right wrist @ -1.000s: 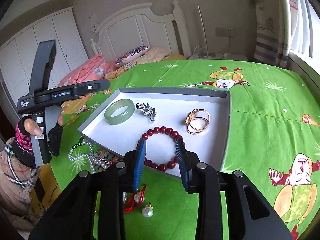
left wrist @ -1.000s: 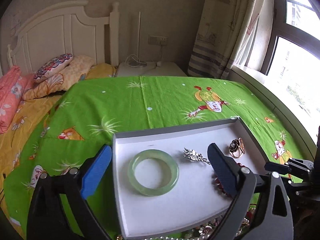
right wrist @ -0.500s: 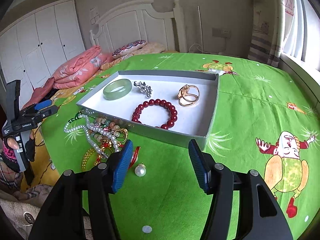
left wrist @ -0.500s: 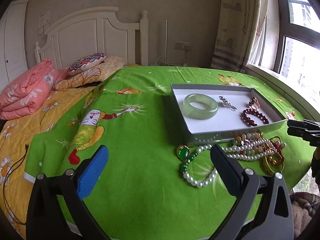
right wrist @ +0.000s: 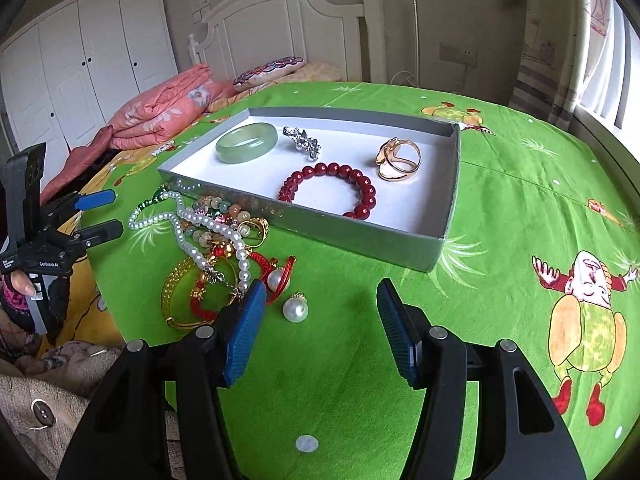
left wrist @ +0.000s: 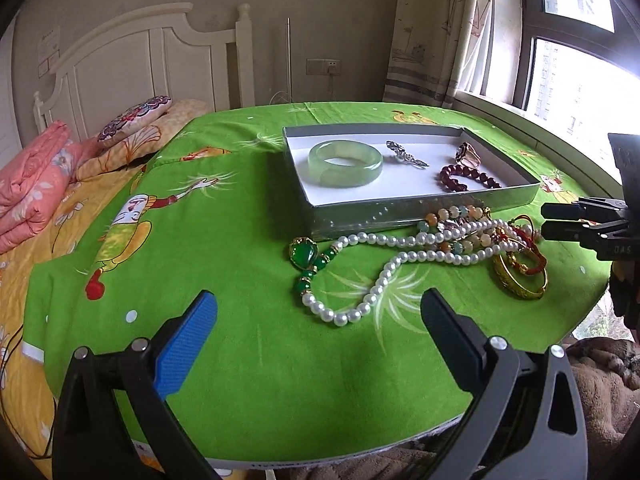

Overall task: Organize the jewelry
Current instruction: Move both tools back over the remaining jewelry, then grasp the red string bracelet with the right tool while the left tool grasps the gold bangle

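A grey tray on the green bedspread holds a jade bangle, a silver brooch, a gold ring and a red bead bracelet. In front of the tray lies a tangle: a pearl necklace, a green pendant, a gold bangle, red cord pieces and a loose pearl. My left gripper is open and empty, short of the pile. My right gripper is open and empty, just beside the loose pearl.
The bed carries pillows and a folded pink quilt near the white headboard. A window and curtain are on the right. A white wardrobe stands at the left. The bed's edge is close below both grippers.
Both grippers have pulled back from over the tray toward the bed's near edge. The right gripper's jaws have opened wider. The red bracelet stays in the tray.
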The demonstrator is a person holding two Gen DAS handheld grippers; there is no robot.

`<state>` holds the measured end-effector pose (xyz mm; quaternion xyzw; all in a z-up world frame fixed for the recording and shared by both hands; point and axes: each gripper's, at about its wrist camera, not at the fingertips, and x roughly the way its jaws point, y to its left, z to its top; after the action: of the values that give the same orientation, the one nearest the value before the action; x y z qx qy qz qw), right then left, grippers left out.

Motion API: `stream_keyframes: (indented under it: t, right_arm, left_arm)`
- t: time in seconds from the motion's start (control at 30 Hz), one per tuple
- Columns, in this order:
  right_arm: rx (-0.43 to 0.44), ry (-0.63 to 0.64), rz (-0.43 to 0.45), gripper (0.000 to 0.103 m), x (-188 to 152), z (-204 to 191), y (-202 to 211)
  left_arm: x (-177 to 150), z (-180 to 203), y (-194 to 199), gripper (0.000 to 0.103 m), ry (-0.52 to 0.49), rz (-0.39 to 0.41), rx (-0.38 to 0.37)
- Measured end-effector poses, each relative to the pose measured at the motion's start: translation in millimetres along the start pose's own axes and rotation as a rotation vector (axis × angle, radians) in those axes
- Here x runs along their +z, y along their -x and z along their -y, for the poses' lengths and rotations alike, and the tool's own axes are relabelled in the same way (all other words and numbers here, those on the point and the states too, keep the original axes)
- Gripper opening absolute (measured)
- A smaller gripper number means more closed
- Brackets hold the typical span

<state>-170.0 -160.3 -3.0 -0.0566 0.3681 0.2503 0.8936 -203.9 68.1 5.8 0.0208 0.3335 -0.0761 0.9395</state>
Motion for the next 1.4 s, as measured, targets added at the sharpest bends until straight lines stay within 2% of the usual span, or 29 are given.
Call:
stream_keyframes:
  t: [0.2,0.33,0.63,0.7,0.77,0.8,1.23,1.4]
  right_arm:
    - [-0.013,0.072,-0.015,0.056,-4,-15,-2]
    - [0.045,0.019,0.010,0.053,5,-12,1]
    - [0.083,0.007,-0.015,0.041,15,-19,-9]
    - [0.082,0.004,-0.022,0.028,15,-20,-12]
    - [0.076,0.000,-0.009,0.008,15,-19,-11]
    - [0.070,0.003,0.000,0.005,15,-18,-10]
    - [0.038,-0.055,0.158,0.004,24,5,39]
    - [0.008,-0.071,0.212,0.004,29,13,60]
  left_arm:
    - [-4,-2,-6,0.101,0.000,-0.019,0.011]
    - [-9,-1,-12,0.101,0.000,-0.037,0.006]
    - [-13,1,-12,0.101,-0.015,-0.028,0.012]
    - [-14,2,-12,0.101,-0.018,-0.027,0.010]
    - [-14,2,-11,0.101,-0.018,-0.026,0.010]
    - [-14,2,-11,0.101,-0.018,-0.026,0.010]
    - [-16,3,-8,0.101,-0.030,-0.024,0.022]
    - [-12,12,3,0.101,-0.064,0.003,0.019]
